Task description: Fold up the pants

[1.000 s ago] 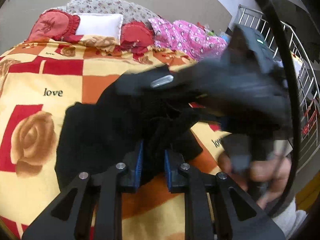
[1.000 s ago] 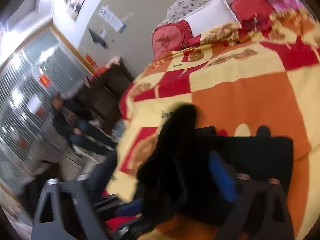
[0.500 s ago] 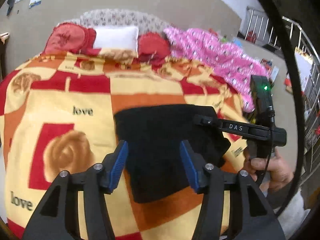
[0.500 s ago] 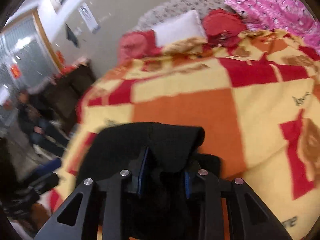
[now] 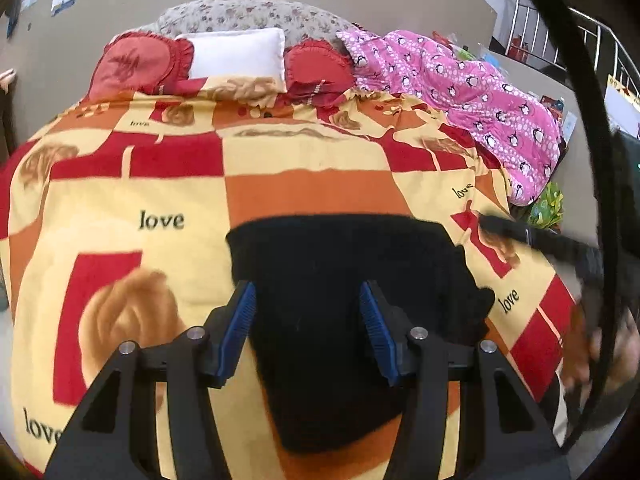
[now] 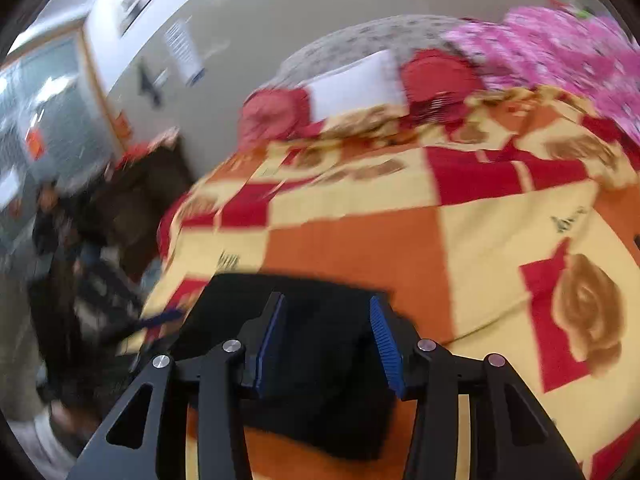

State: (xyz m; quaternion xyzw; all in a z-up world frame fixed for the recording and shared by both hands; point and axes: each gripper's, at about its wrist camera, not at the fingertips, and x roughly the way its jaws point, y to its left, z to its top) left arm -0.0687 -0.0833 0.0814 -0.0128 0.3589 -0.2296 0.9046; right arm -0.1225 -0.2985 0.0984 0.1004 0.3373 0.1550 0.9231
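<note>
The black pants lie folded in a compact rectangle on the orange, red and cream blanket. My left gripper hovers over their near part, open, blue pads apart and gripping nothing. In the right wrist view the same pants lie under my right gripper, whose jaws are opening; its pads stand clear of the cloth. The right gripper shows blurred at the right edge of the left wrist view, beside the pants.
Red cushions, a white pillow and a pink penguin-print quilt lie at the bed's far end. A metal railing stands at far right. People sit by dark furniture off the bed's left side.
Both grippers let go of the black pants, opened and drew back. The pants, bunched and lifted a second ago, now lie flat and folded. The right gripper moved off to the right.
</note>
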